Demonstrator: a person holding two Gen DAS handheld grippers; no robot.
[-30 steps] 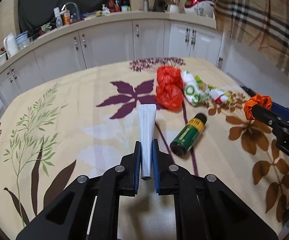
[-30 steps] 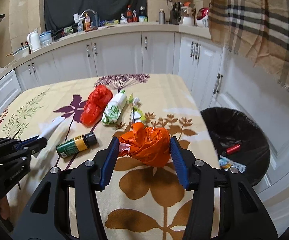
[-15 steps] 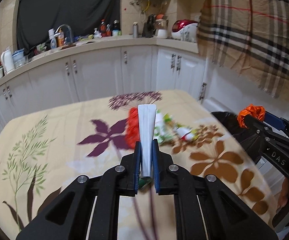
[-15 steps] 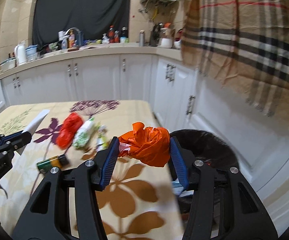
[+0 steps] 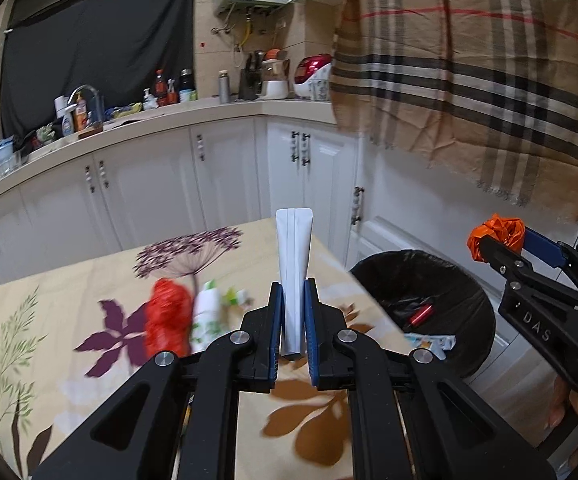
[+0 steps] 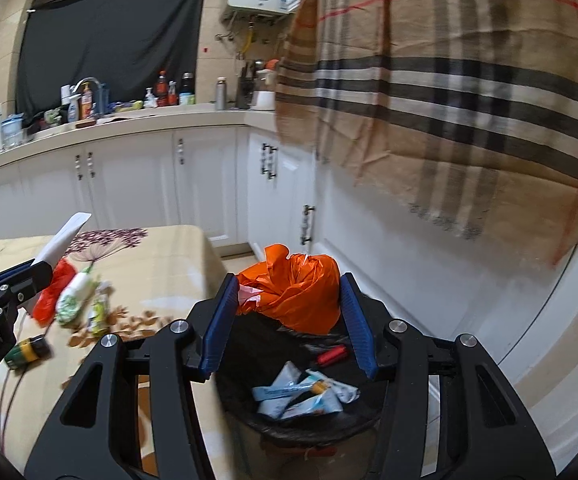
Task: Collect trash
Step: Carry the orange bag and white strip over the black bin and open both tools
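Orange bag (image 6: 293,296), clamped in the right tongs (image 6: 289,316), now hangs above the bin (image 6: 329,432) at lower centre, ready to drop; left tongs (image 5: 293,332) clamp white paper (image 5: 294,256).

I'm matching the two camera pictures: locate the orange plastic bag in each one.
Left wrist view: the orange bag is at the right edge, held in the right gripper.
Right wrist view: it sits centre frame, between the blue pads.
Shared landmark: the black bin.
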